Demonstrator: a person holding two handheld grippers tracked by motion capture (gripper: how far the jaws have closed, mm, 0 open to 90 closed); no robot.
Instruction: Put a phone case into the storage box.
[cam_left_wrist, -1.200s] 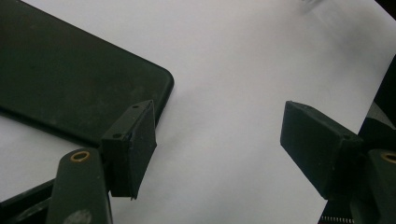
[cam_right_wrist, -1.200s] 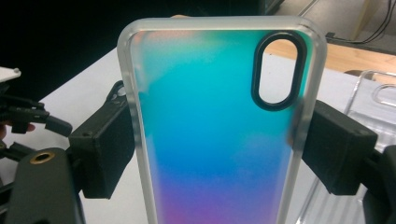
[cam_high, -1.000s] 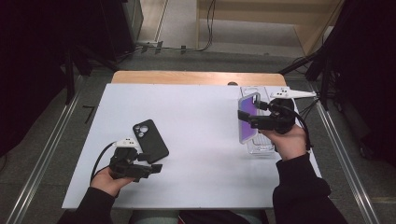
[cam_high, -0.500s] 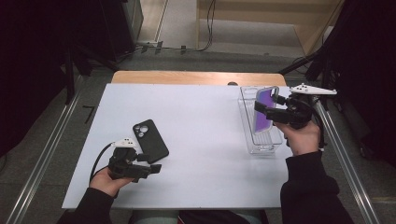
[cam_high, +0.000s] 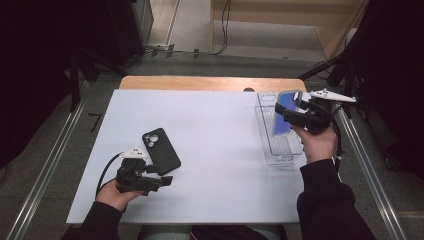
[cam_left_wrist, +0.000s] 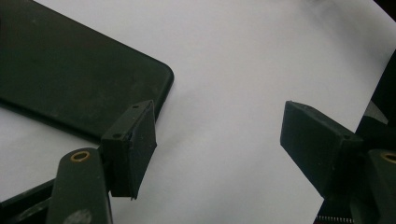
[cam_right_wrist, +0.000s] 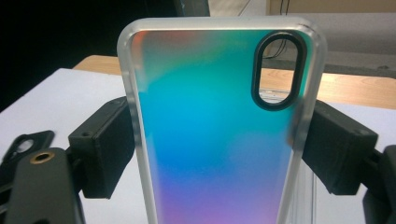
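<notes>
Jaws of the right gripper (cam_right_wrist: 212, 154) are closed on the two long edges of an iridescent phone case (cam_right_wrist: 215, 140), one black pad against each frosted side. This case stands upright between them, its colour running from teal at the top to violet lower down, with an oval black-rimmed camera cutout near its upper right corner. From the high view the same right gripper (cam_high: 289, 114) holds the iridescent phone case (cam_high: 286, 113) lifted above a clear plastic tray (cam_high: 280, 150) that lies along the right side of the white table (cam_high: 215, 130).

Jaws of the left gripper (cam_left_wrist: 219, 140) stand wide apart with nothing between them but bare white tabletop. One pad sits just over the corner of a black phone case (cam_left_wrist: 70, 88) that lies flat on the table; whether it touches cannot be told. Seen from above, the left gripper (cam_high: 150, 179) rests low at the near left of the table, just beside the black phone case (cam_high: 161, 151), whose camera cutout points away from the person
</notes>
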